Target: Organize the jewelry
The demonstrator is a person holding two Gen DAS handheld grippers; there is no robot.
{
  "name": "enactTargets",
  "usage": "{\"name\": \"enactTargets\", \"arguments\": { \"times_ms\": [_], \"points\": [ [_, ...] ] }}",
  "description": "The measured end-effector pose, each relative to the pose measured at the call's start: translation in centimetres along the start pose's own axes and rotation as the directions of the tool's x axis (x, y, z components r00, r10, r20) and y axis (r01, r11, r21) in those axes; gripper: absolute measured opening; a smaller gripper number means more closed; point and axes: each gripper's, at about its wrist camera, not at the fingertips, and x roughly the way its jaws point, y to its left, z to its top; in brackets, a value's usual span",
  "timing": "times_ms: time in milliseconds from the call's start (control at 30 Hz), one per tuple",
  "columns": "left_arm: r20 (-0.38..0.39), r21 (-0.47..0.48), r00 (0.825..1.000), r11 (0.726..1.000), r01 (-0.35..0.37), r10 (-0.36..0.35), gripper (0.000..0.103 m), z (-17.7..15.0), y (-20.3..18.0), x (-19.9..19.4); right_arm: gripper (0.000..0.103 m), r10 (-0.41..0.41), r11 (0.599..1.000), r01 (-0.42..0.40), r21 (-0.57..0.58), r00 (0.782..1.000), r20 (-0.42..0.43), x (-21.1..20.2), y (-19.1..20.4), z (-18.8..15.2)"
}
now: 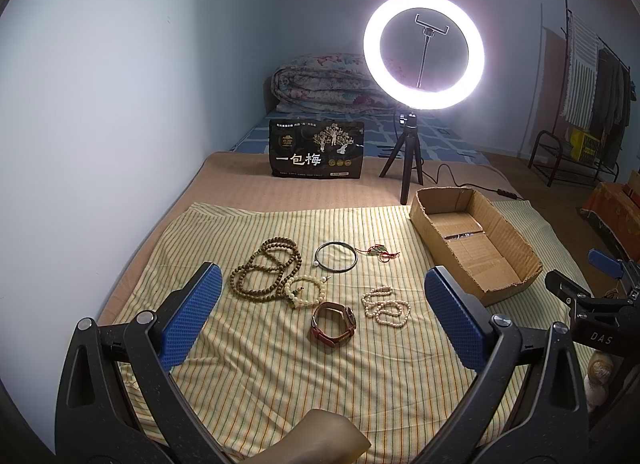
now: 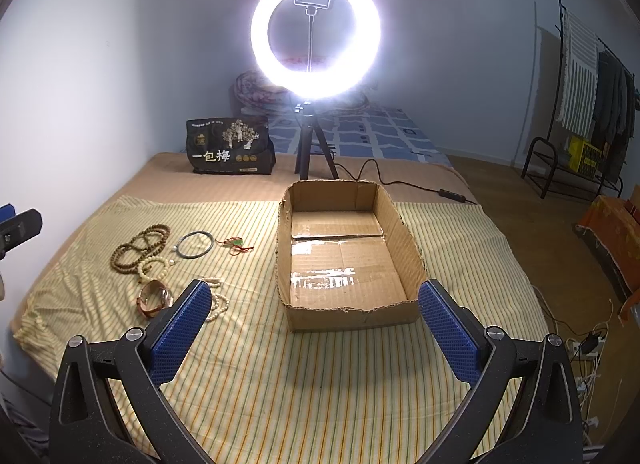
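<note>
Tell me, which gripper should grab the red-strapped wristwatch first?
Probably the left gripper: its open jaws frame the red-strapped wristwatch. The right gripper faces the empty brown cardboard box.

matt cardboard box (image 2: 348, 306), striped cloth (image 2: 320, 384)

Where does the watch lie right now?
In the left wrist view, the watch lies on the striped cloth, between the white bead bracelet and pearl strand.

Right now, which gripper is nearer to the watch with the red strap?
Left. The left gripper has its open jaws on either side of the watch, just before it. The right gripper faces the cardboard box; the watch lies off its left finger.
</note>
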Motion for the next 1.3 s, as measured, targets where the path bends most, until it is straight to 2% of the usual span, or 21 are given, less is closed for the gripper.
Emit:
{"name": "enactTargets", "arguments": {
  "times_ms": [1133,1300],
  "points": [
    [-0.003,0.000,1.000,1.000,-0.004,0.004,0.103,0.59,-0.23,-0.15,0.102,0.021,1.000,-0.021,0.003,1.000,-0.019,0.22,0.50,-0.06],
    [-0.006,-0.004,1.000,1.000,-0.010,0.010,0.103,-0.28,0.32,0.09,0.102,0.030,1.000,-0.030,0.001,0.999,-0.025,0.42,0.78,0.03]
  ]
}}
